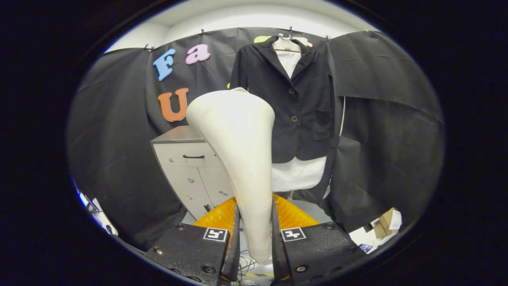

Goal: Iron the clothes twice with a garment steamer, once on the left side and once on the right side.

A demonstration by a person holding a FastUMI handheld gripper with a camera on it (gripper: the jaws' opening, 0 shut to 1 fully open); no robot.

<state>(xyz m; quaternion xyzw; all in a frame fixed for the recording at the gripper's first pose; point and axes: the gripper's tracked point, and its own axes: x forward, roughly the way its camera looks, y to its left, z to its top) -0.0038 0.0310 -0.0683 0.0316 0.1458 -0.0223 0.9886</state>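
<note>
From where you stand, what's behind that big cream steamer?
The claw is shut on the steamer. Behind it hangs a dark jacket over a white shirt, beside a grey cabinet. The steamer covers the jacket's near sleeve and part of the cabinet.

- The gripper [254, 238] points forward and level, toward the booth's back wall.
- Its two fingers [235, 242] stand nearly parallel, drawn in close.
- Both press the slim handle of the garment steamer [242, 159], which rises upright from between them.

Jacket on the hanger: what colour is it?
Black jacket, over a white garment; seen in the gripper view.
</note>
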